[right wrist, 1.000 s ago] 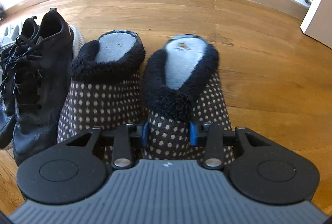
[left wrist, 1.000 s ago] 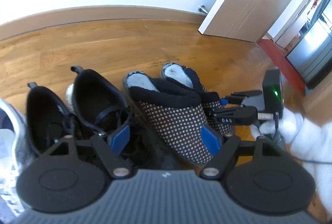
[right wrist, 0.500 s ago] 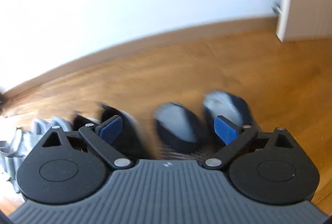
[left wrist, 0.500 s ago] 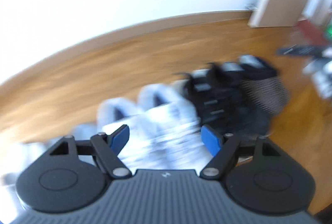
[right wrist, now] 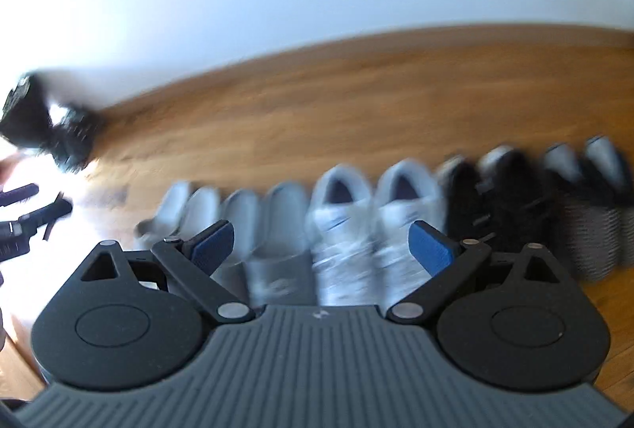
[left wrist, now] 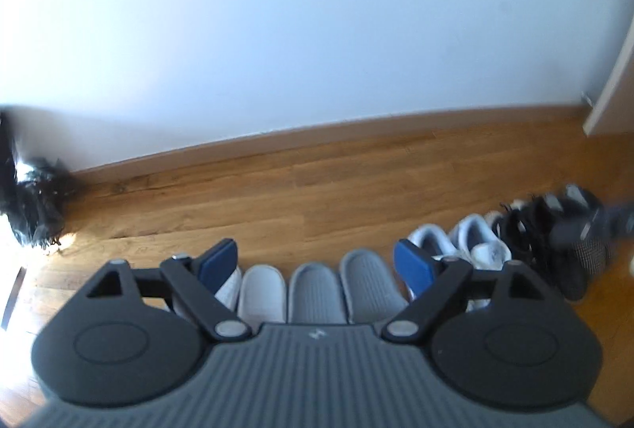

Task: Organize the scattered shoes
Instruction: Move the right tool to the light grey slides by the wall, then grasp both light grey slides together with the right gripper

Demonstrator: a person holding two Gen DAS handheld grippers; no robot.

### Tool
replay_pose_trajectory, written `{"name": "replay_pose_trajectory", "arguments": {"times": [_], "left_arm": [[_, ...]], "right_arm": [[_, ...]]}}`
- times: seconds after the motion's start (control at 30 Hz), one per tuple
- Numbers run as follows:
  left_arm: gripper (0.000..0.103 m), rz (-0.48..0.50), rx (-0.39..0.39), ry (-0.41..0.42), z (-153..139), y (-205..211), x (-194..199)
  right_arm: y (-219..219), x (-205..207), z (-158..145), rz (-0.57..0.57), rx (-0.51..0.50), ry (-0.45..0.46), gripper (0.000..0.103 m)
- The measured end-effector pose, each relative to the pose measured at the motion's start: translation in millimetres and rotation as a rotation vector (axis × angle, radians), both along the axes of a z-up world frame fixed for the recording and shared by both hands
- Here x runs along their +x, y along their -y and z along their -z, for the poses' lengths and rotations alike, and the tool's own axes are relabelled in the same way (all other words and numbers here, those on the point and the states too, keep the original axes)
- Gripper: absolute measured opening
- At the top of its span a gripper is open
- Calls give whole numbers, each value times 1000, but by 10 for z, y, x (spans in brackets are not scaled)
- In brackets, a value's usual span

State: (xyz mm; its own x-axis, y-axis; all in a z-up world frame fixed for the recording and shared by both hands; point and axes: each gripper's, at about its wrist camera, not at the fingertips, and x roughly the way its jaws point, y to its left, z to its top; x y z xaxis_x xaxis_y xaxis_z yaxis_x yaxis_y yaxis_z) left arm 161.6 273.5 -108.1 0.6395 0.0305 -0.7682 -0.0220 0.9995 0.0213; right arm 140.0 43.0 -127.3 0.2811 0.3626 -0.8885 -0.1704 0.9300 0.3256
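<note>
Nearest the lens, the left hand-held gripper (left wrist: 316, 260) has its blue-padded jaws spread wide with nothing between them; the right hand-held gripper (right wrist: 321, 242) is likewise wide apart and holds nothing. Just past both, the shoes stand in 1 row on the wooden floor (left wrist: 317, 198), side by side: pale slippers (left wrist: 261, 292), grey slippers (left wrist: 341, 289), white sneakers (right wrist: 372, 222), black lace-up shoes (right wrist: 489, 198), then dotted fleece-lined slippers (right wrist: 594, 214) at the right end. The right wrist view is motion-blurred. Further left, a dark frayed object (left wrist: 33, 206) lies by the baseboard (left wrist: 317, 134). Behind is the white wall (left wrist: 317, 31).
</note>
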Motion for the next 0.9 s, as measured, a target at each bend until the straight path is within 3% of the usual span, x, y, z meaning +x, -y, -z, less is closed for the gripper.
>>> {"name": "replay_pose_trajectory", "arguments": {"times": [0.1,0.17,0.23,0.43,0.6,0.77,0.9], "left_arm": [[86,-57,-21,-12,127,-474,-14],[86,-91,-26,1,210,-733,-93],[85,-115,-23,22,260,-917,-169],[85,-137,35,18,517,-1245,-286],[85,-203,-38,0,741,-1663,-313],[85,-226,-31,-7,834,-1852,-369],[85,-209,-40,-8,903,-1978,-432]], "right_arm": [[-580,113,428,-23,65,-65,87],[-893,218,683,2,93,-124,69],[-1209,290,879,6,114,-185,61],[-2192,447,1312,-8,132,-350,60],[-2893,622,1715,-50,83,-408,61],[-3166,749,2260,28,126,-570,61],[-3460,688,2602,-1,55,-619,60]]}}
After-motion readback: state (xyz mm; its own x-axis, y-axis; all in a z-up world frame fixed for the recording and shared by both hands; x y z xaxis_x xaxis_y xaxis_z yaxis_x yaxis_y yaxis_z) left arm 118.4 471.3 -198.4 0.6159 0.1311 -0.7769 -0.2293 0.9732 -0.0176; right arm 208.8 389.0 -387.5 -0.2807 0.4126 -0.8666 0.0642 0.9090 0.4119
